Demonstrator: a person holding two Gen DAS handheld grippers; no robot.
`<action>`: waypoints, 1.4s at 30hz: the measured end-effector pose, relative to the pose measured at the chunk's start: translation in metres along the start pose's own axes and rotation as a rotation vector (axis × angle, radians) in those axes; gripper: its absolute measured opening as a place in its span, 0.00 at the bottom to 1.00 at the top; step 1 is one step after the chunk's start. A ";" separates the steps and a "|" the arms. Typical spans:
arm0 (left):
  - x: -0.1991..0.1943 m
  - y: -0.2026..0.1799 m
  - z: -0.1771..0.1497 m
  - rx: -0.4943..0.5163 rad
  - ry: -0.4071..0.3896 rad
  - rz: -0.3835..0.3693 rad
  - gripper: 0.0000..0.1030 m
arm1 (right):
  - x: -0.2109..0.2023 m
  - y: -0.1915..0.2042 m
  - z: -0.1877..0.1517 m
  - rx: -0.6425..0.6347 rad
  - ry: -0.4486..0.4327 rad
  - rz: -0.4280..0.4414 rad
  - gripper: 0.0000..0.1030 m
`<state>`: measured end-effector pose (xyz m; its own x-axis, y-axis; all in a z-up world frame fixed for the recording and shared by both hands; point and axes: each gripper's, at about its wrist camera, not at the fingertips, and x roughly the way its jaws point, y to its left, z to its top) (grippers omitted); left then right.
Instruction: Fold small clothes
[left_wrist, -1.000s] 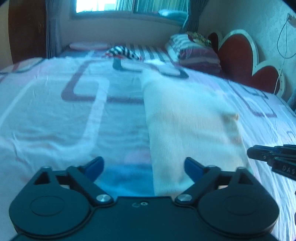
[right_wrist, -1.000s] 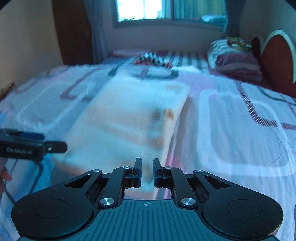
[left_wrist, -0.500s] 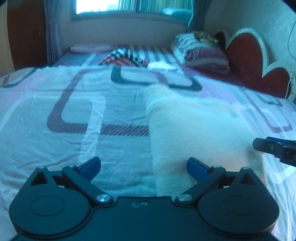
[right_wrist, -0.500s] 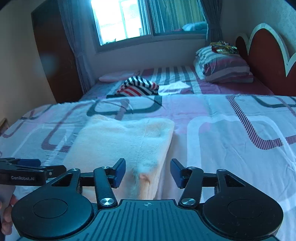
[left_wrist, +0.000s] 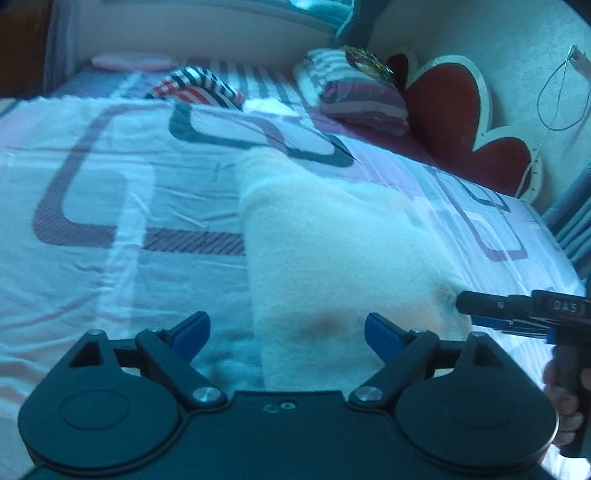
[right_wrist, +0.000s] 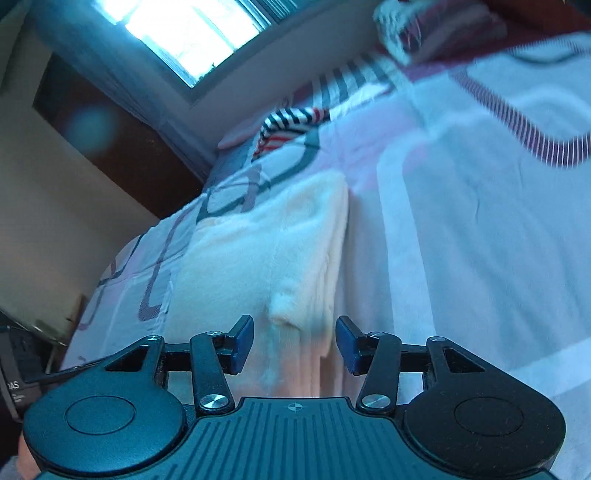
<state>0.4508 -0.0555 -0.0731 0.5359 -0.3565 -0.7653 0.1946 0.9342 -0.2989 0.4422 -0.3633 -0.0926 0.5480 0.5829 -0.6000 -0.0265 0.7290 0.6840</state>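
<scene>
A cream fluffy garment (left_wrist: 332, 258) lies folded lengthwise on the patterned bedsheet (left_wrist: 110, 206). My left gripper (left_wrist: 286, 330) is open, its blue pads straddling the garment's near left edge. The right gripper (left_wrist: 480, 304) enters that view from the right, at the garment's near right corner. In the right wrist view the garment (right_wrist: 266, 243) lies ahead and my right gripper (right_wrist: 294, 341) is open over its near right edge, holding nothing. That view is tilted.
A striped folded garment (left_wrist: 199, 85) lies at the far end of the bed. Striped pillows (left_wrist: 354, 92) are stacked by the red heart-shaped headboard (left_wrist: 461, 122). A window (right_wrist: 184, 33) and a dark wardrobe (right_wrist: 122, 147) are behind.
My right gripper opened and let go of the garment's edge, then rolled so its view tilts. The left gripper stayed open and shifted slightly forward.
</scene>
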 end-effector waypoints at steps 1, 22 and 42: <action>0.003 0.002 0.001 -0.013 0.016 -0.022 0.83 | 0.001 -0.004 0.001 0.013 0.001 0.007 0.65; 0.035 0.016 0.024 -0.034 0.082 -0.122 0.77 | 0.034 -0.009 0.018 -0.001 0.095 0.130 0.57; 0.007 -0.032 0.030 0.140 0.007 0.004 0.32 | 0.040 0.100 -0.023 -0.406 -0.065 -0.156 0.29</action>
<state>0.4731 -0.0875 -0.0522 0.5314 -0.3519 -0.7705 0.3049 0.9281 -0.2136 0.4419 -0.2590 -0.0581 0.6224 0.4404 -0.6470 -0.2590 0.8960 0.3608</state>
